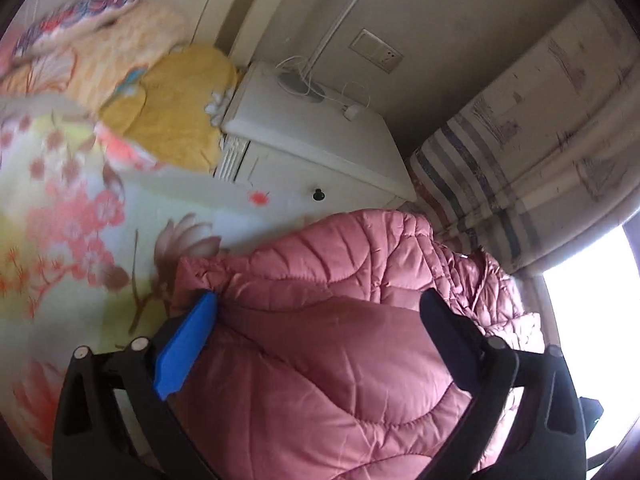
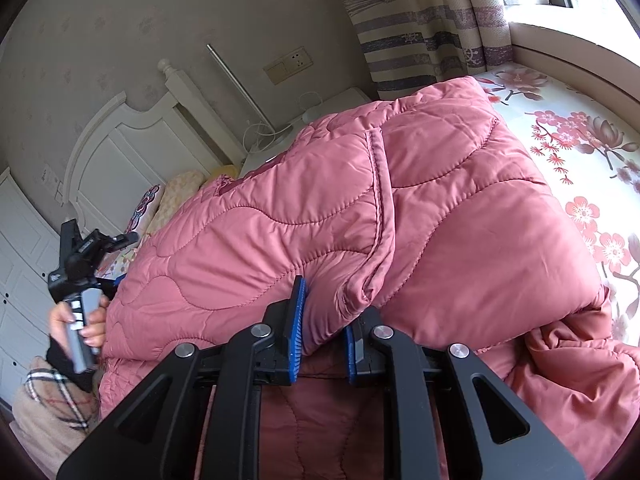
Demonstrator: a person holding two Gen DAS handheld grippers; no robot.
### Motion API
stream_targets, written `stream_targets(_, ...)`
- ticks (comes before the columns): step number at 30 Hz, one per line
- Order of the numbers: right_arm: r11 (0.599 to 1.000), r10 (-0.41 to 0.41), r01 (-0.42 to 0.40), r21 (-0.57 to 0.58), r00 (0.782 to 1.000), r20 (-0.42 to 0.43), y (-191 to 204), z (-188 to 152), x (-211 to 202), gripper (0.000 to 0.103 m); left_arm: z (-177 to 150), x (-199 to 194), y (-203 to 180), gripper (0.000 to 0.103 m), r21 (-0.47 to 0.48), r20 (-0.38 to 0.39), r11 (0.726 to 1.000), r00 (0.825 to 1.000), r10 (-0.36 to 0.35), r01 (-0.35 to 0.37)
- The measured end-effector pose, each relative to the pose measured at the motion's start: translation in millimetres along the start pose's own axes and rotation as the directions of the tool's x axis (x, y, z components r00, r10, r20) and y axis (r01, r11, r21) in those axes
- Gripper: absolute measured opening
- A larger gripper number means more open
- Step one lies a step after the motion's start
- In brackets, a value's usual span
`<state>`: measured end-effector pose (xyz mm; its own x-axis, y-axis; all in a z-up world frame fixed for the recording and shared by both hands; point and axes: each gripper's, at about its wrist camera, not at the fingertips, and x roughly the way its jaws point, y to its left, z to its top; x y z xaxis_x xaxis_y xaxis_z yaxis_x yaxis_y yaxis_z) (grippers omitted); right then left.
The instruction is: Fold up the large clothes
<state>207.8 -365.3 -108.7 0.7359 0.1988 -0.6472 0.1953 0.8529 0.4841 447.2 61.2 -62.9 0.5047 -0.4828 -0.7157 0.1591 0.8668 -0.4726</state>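
The pink quilted puffer jacket (image 2: 440, 208) is smooth cloth with a faint sheen. The floral bed sheet (image 2: 580, 152) looks matt. The black plastic tongs (image 2: 325, 332) carry ribbed blue pads (image 2: 295, 336).

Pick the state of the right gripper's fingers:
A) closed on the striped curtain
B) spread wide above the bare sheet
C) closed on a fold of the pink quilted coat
C: the right gripper pinches a fold of the pink quilted coat between its blue fingers.

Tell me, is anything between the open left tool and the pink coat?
Nothing visible. The left tool has its jaws spread wide right over the pink quilted coat, with only coat fabric in the gap. The right tool already pinches a coat fold.
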Motion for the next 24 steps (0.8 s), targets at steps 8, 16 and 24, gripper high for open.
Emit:
stream_targets(8,1.0,0.005,-0.005,0.001,1.0,-0.004,-2.5,0.9,0.6,0.017,10.3,-4.7,-3.0,0.1,0.013,0.045,1.0,0.999,-0.003,0.003)
stream_targets(16,1.0,-0.001,0.001,-0.001,1.0,-0.003,-2.5,0.6,1.0,0.016,-3.1,-3.2,-18.8,0.1,0.113,0.076,0.99,0.994,0.079,-0.087)
stream_targets(24,1.0,0.004,-0.004,-0.005,1.0,-0.002,-1.7,0.1,1.0,0.017,-56.1,1.7,-31.5,0.1,0.247,0.028,0.966,0.997,0.071,-0.076)
